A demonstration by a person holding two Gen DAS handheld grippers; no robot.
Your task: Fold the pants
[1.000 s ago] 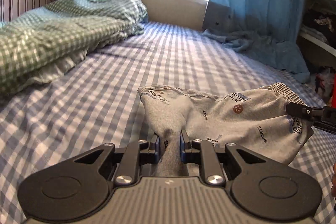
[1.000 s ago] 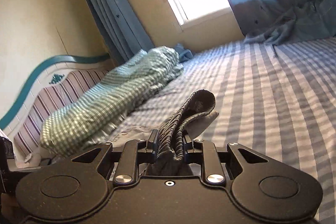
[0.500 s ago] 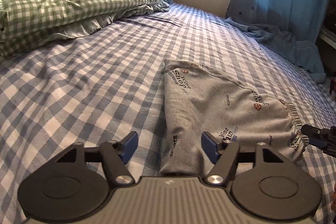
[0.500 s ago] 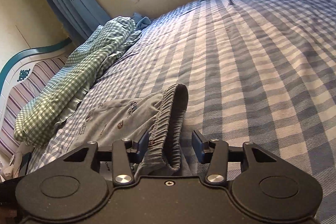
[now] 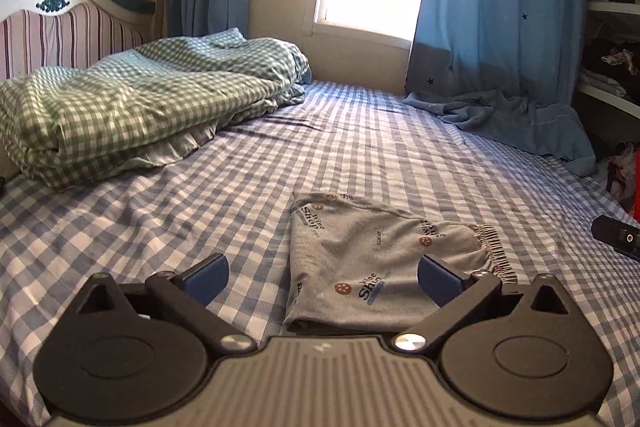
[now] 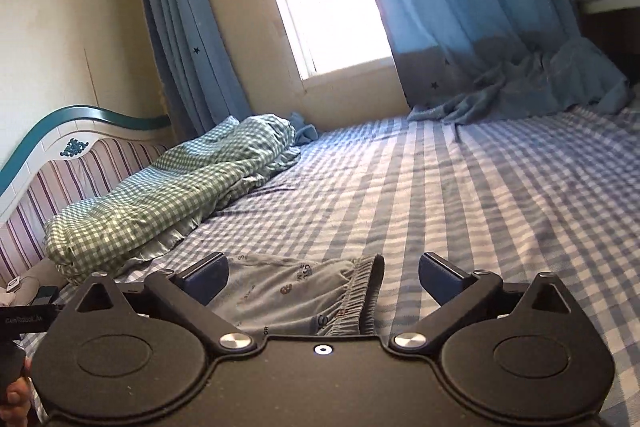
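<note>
The grey printed pants [image 5: 372, 267] lie folded flat on the blue checked bed sheet [image 5: 200, 211], with the striped waistband to the right. My left gripper [image 5: 323, 275] is open wide and empty just above the near edge of the pants. My right gripper [image 6: 323, 275] is open wide and empty over the waistband end of the pants [image 6: 296, 295]. The tip of the right gripper shows at the right edge of the left wrist view [image 5: 618, 237].
A rolled green checked duvet [image 5: 132, 107] lies at the head of the bed by the striped headboard [image 5: 60, 31]. Blue curtains [image 5: 500, 27] hang by the window and spill onto the far side of the bed. Shelves [image 5: 612, 47] stand at the right.
Both grippers were shut on the pants a second ago. They lowered the pants onto the bed, opened, and have since pulled back a little with jaws fully apart.
</note>
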